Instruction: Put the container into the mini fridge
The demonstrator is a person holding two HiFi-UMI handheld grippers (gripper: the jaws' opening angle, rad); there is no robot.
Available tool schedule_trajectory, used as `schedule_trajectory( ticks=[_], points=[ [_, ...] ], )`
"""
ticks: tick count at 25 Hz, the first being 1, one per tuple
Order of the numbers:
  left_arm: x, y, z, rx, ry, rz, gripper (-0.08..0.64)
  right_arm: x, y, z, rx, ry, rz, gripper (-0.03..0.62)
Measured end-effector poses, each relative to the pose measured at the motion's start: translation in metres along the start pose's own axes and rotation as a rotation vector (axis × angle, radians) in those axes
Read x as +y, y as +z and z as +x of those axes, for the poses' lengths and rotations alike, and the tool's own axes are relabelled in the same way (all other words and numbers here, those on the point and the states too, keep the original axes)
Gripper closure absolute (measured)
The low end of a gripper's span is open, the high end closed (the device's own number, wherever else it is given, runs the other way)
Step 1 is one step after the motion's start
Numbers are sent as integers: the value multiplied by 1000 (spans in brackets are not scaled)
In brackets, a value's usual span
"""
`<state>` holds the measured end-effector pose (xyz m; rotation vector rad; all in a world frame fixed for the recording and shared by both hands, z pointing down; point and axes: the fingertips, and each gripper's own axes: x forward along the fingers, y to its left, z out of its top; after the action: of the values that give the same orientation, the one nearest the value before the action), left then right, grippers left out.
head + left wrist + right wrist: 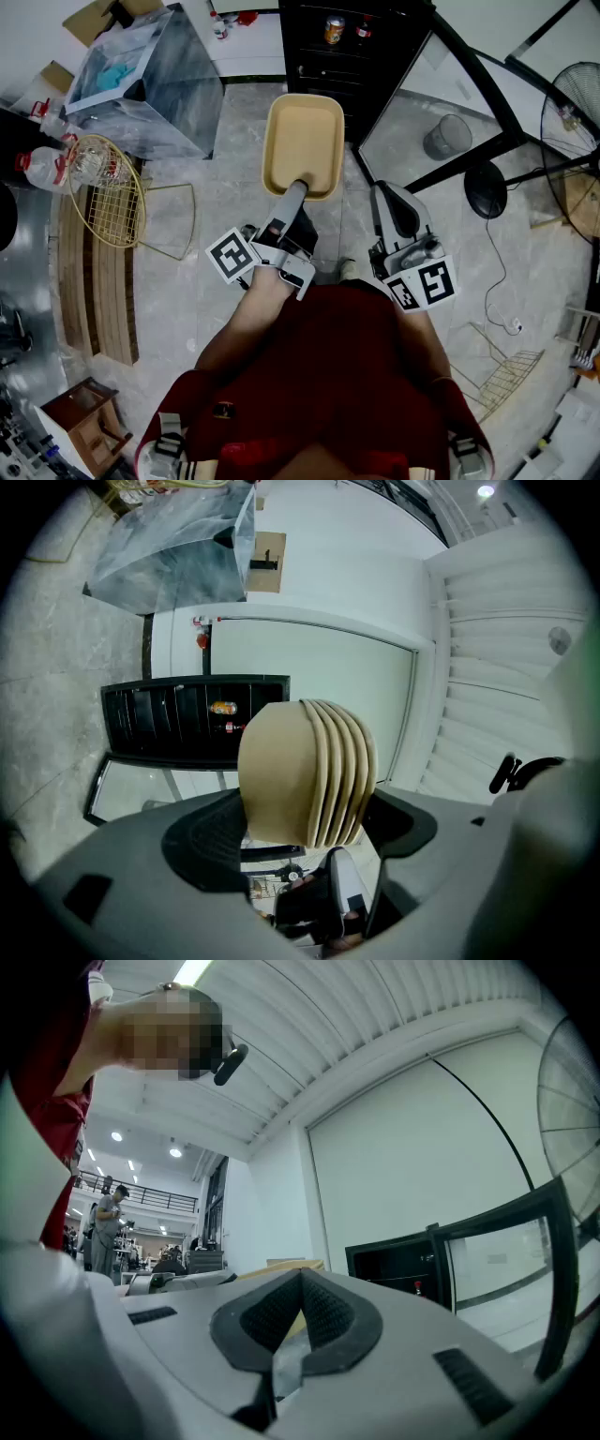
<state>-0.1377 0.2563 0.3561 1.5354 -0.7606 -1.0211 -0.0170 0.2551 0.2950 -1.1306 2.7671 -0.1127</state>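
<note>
Beige container (303, 145): the left hand-held gripper (298, 183) pinches its near rim and holds it clear of the floor (234, 141), open side up.
- Left gripper view: both pads press on the container's ridged edge, with the jaws standing wide around it.
- The rest of the container reaches forward from this hand-held gripper.

Mini fridge (352, 56): black, straight ahead of the left hand-held gripper, just past the container's far end.
- The container is outside it, not yet in.
- The glass door (441, 103) is swung open, ahead of the right hand-held gripper (386, 199).
- An orange can (334, 31) stands on a shelf inside.

Right hand-held gripper: jaws pressed together at the tips with nothing between them. It is just beside the left one, level with the container's near end and apart from it.
</note>
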Motion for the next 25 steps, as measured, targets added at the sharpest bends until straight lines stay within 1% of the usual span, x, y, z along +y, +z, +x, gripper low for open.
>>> schedule_trajectory(
  ticks=[5, 9, 16, 21, 25],
  points=[
    [-1, -35, 22, -1, -2, 5, 172, -32, 14, -27, -26, 4, -15, 592],
    [-3, -57, 35, -12, 0, 11, 172, -46, 20, -41, -39, 40, -3, 592],
    [-3, -79, 48, -44, 10, -6, 172, -57, 18, -56, -17, 93, 12, 592],
    [-2, -93, 60, -74, 22, 13, 172, -72, 15, -71, 1, 132, 29, 592],
    [0, -107, 68, -96, 36, 26, 172, -93, 14, -86, 3, 137, 47, 592]
  ],
)
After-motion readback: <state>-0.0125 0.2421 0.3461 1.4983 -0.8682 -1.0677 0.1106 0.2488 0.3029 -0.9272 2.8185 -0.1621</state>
